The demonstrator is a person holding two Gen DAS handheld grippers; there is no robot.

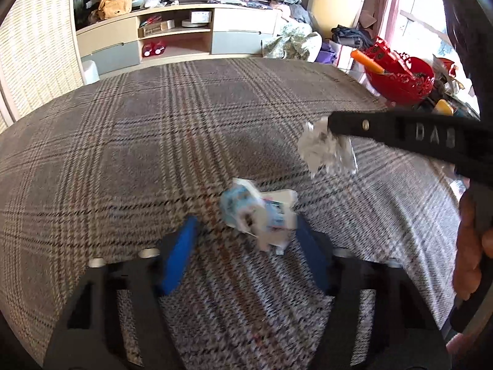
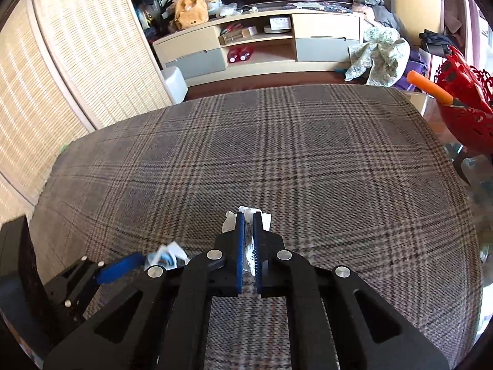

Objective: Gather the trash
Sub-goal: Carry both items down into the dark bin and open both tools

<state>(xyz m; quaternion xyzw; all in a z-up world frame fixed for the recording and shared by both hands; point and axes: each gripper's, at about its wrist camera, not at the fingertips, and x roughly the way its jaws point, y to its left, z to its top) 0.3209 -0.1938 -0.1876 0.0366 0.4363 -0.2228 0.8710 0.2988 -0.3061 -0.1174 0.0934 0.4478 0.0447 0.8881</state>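
Wrapper (image 1: 260,212) — between left gripper (image 1: 246,237) fingers.

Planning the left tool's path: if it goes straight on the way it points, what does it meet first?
Probably the crumpled wrapper between the left tool's open fingers; blur leaves depth unclear.

Grey-brown plaid, blue pads, white trash

Plaid cloth (image 1: 154,141) grey-brown with dark and reddish lines. On it: white crumpled paper (image 1: 326,149), pale-blue-and-white wrapper (image 1: 258,212). Black grippers, blue pads (image 2: 238,246). Beyond the cloth, red basket (image 1: 400,74), orange stick (image 1: 368,61).
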